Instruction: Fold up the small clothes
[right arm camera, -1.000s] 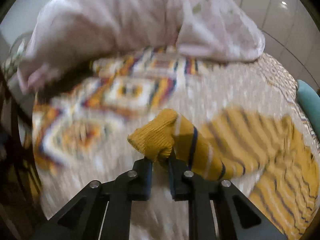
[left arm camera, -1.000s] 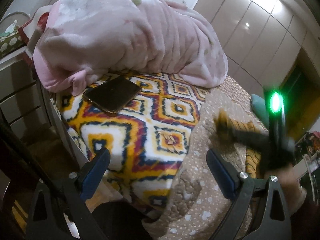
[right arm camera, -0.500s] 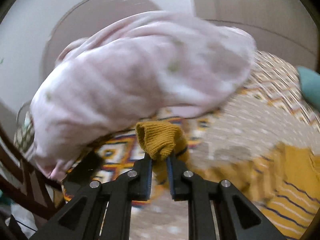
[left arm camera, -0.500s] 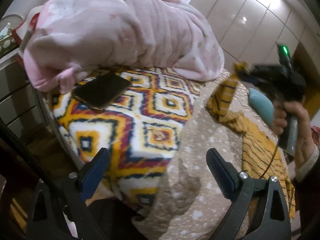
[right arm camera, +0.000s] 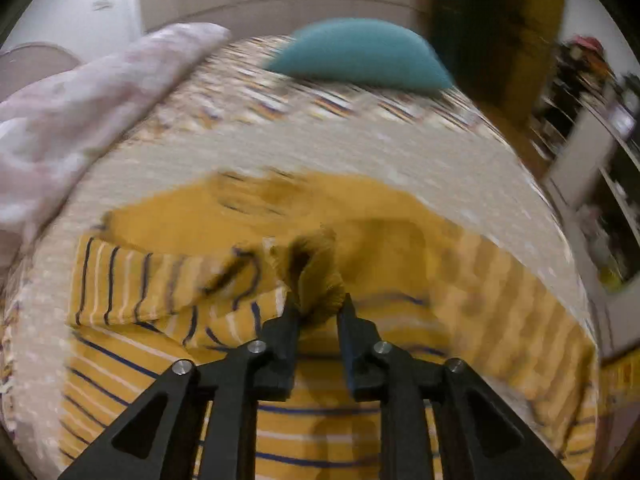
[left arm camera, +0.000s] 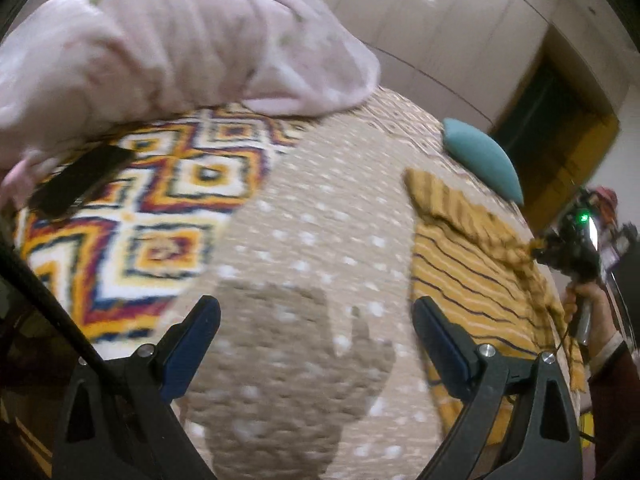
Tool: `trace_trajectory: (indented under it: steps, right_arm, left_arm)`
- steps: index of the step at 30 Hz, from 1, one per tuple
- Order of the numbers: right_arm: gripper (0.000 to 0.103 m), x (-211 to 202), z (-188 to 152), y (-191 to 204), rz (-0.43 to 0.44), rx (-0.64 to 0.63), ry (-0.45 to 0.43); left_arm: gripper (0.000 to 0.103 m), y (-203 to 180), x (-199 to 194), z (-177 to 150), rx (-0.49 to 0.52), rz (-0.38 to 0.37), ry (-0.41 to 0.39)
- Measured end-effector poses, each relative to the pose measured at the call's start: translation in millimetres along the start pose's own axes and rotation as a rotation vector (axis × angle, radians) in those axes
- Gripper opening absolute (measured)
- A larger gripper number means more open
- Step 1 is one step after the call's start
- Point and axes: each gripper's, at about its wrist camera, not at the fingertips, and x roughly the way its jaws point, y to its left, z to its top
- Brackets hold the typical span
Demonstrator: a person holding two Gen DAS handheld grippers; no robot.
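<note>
Your right gripper [right arm camera: 318, 312] has swung the sleeve cuff [right arm camera: 316, 276] away from the pink blanket side and across over the body of the yellow striped sweater [right arm camera: 160, 292], so the sleeve now lies folded over the garment rather than hanging out to the side. Its jaws are nearly closed, pinching the bunched mustard cuff between the two fingertips, just above the sweater's chest. Your left gripper [left arm camera: 316, 336] holds its jaws wide apart with nothing between them, hovering over the beige dotted bedspread [left arm camera: 320, 208], beside the sweater's left edge but not touching it. From your left view, the sweater [left arm camera: 472, 280] lies flat on the bedspread's right part, with your right gripper [left arm camera: 560, 252] at its far side. Beyond the sweater sits a teal cushion [right arm camera: 356, 56]. To the left lies the patterned quilt [left arm camera: 160, 208], with a dark phone [left arm camera: 76, 184] on it, and the pink blanket [left arm camera: 160, 40] is heaped at the bed's far left.
</note>
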Motion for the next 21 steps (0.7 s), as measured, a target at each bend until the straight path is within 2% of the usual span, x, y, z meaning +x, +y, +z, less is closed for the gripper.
trace_trajectory:
  steps: [2,4,8,12,15,17,18,19,21]
  right_arm:
    - [0.044,-11,-12,-29,0.069,0.068,-0.015]
    - [0.052,-27,-25,-42,0.127,0.083,-0.037]
    - [0.055,-50,-64,-48,0.259,0.034,0.018]
    - [0.060,-78,-126,-56,0.347,-0.024,0.079]
    - [0.060,-91,-174,-61,0.375,-0.086,0.139]
    - [0.060,-95,-208,-63,0.394,-0.115,0.183]
    - [0.060,-95,-218,-63,0.387,-0.123,0.193]
    - [0.060,-95,-231,-66,0.367,-0.130,0.201]
    - [0.060,-102,-251,-75,0.369,-0.113,0.188]
  left_arm:
    - [0.096,-15,10,-3,0.028,-0.016,0.031]
    - [0.096,-31,25,-7,0.051,-0.044,0.080]
    - [0.096,-59,58,-21,0.095,-0.111,0.199]
    - [0.096,-88,80,-41,0.166,-0.157,0.286]
    - [0.096,-112,89,-54,0.257,-0.120,0.286]
    - [0.066,-125,93,-60,0.326,-0.058,0.287]
    - [0.030,-129,95,-62,0.365,-0.013,0.294]
    - [0.019,-132,95,-64,0.395,0.011,0.299]
    - [0.012,-126,86,-64,0.381,-0.016,0.315]
